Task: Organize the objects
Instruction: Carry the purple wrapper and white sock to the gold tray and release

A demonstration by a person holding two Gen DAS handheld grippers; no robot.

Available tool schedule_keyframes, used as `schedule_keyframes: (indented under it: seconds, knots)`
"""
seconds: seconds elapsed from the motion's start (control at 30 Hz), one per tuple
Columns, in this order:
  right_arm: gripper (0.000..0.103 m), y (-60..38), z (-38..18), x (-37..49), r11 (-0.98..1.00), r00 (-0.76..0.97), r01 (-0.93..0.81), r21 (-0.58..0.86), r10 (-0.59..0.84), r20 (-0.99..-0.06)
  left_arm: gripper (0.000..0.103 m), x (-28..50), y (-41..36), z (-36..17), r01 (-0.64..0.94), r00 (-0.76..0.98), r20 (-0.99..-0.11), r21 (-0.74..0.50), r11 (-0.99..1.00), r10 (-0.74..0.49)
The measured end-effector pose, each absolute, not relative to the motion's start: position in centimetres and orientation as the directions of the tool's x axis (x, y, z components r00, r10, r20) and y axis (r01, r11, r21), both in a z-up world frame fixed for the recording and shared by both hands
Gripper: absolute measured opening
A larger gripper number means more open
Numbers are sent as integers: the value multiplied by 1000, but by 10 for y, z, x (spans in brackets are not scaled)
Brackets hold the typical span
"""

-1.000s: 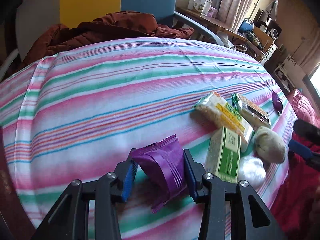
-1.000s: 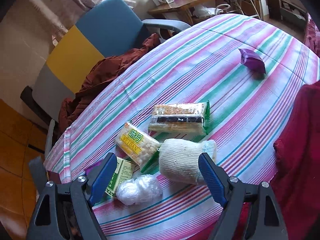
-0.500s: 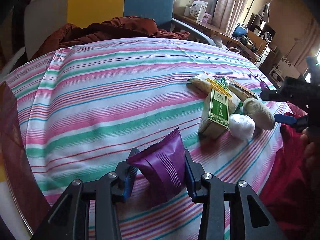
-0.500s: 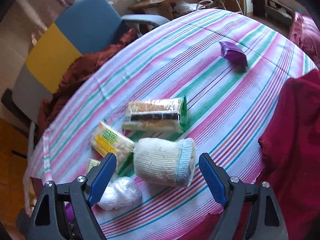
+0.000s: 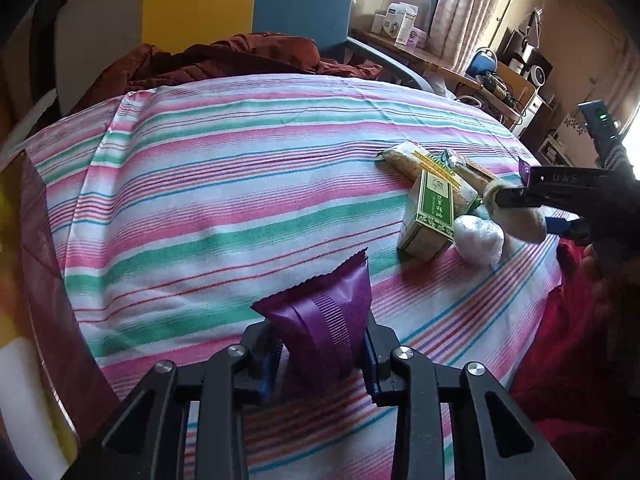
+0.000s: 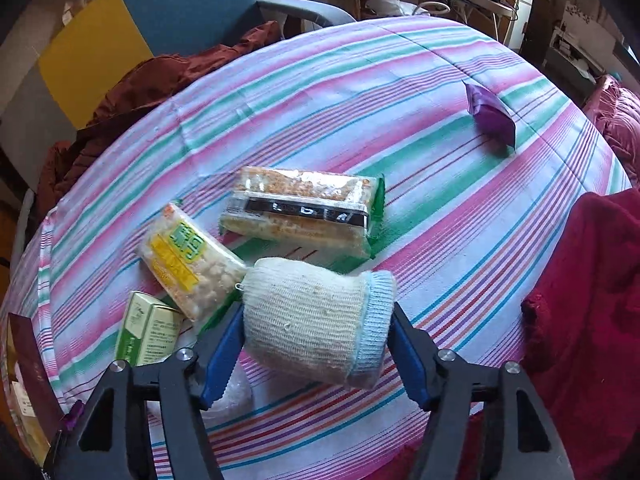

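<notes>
With each item pinched for moving, the left hand-held gripper (image 5: 320, 356) is clenched on the purple packet (image 5: 320, 320) at lower centre above the striped surface (image 5: 240, 184), while the right hand-held gripper (image 6: 316, 344), its jaws just closing, grasps the knitted roll (image 6: 316, 320) beside the snack pile.

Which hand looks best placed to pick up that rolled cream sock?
The right. Its tongs already straddle the cream sock and have just been closing on it. The left tongs are shut on a purple packet.
</notes>
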State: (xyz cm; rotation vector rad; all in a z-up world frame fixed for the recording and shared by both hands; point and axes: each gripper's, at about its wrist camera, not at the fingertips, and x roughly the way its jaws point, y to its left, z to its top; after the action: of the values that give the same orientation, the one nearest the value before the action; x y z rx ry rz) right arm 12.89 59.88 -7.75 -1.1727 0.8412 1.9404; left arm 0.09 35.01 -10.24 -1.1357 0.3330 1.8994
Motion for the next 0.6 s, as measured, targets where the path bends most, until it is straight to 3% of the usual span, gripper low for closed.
schedule_keyframes:
  seconds: [0.27,0.6]
  knots:
    - [69,599,-54,146,-518,-461,-811,271,283,-841,31,22,325,-72,-808,-196,-775,-220,-546,601]
    - [69,549,-22,117,-698,-573,-659,280,223,-789,31,8,239,-23,-734,-280,-698,-287,-616,659]
